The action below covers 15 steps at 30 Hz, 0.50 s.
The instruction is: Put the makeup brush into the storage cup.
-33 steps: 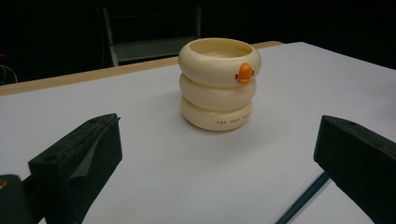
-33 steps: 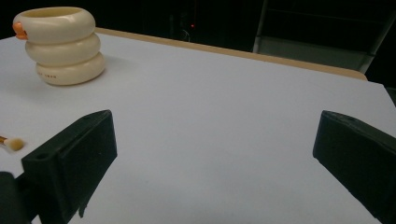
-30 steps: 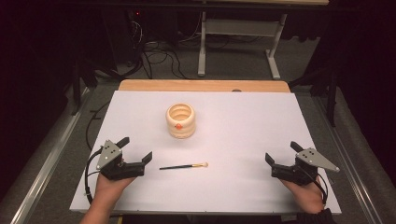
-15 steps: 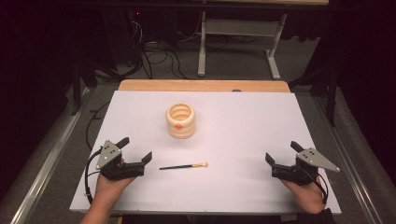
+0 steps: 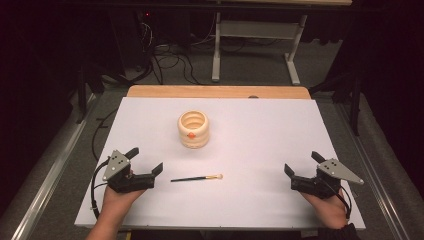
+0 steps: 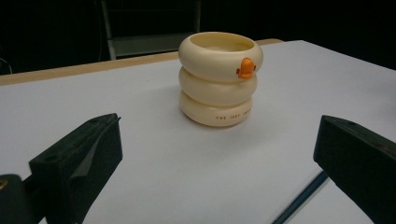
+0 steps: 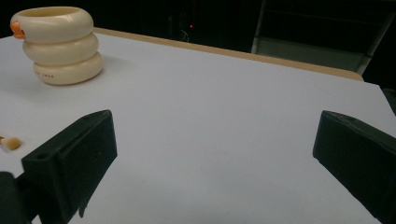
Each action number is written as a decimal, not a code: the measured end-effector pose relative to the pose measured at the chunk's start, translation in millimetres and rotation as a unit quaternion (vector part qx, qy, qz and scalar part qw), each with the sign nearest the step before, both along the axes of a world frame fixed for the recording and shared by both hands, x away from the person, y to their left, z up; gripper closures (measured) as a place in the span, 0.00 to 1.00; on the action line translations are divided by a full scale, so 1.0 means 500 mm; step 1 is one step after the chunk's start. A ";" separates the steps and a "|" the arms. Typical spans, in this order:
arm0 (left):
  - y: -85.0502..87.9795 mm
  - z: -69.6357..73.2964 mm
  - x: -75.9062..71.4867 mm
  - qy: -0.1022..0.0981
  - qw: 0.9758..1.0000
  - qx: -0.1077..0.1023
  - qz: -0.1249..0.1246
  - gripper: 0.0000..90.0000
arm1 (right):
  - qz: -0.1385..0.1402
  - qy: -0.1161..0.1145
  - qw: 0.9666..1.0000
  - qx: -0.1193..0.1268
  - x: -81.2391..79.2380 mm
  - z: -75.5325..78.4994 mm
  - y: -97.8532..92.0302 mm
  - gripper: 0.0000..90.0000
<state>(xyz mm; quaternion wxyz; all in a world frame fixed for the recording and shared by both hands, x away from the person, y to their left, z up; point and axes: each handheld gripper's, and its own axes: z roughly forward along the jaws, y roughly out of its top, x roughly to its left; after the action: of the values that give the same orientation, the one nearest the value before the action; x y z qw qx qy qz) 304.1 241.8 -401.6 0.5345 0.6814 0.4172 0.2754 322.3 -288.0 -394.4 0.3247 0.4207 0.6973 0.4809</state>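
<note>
A cream cup (image 5: 193,129) shaped like three stacked rings, with a small orange beak, stands upright on the white table top (image 5: 260,125); it also appears in the left gripper view (image 6: 219,79) and the right gripper view (image 7: 60,44). A thin dark-handled brush (image 5: 196,178) with a pale tip lies flat in front of the cup. My left gripper (image 5: 146,161) is open at the front left, just left of the brush handle. My right gripper (image 5: 303,163) is open at the front right, with nothing between its jaws.
A wooden strip (image 5: 220,91) runs along the table's far edge. Behind it stand a metal desk frame (image 5: 255,45) and cables (image 5: 165,60) on the dark floor. A metal rail (image 5: 45,185) runs along the table's left side.
</note>
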 end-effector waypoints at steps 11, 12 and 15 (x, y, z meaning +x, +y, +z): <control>0.001 -0.001 0.002 0.013 1.000 0.000 -0.004 0.03 | 0.005 -0.004 1.000 -0.002 -0.001 0.001 0.003 0.01; 0.001 -0.002 0.002 0.014 1.000 0.000 -0.003 0.03 | 0.004 -0.003 1.000 -0.003 -0.001 0.001 0.004 0.01; 0.001 -0.003 0.003 0.020 1.000 0.003 -0.003 0.03 | 0.004 -0.002 1.000 -0.003 -0.002 0.001 0.005 0.01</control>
<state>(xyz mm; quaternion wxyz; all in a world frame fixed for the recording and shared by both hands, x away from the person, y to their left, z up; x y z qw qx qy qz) 305.7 242.5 -403.3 0.5251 0.6894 0.4250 0.2615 321.3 -285.6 -394.0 0.3255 0.4157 0.7001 0.4809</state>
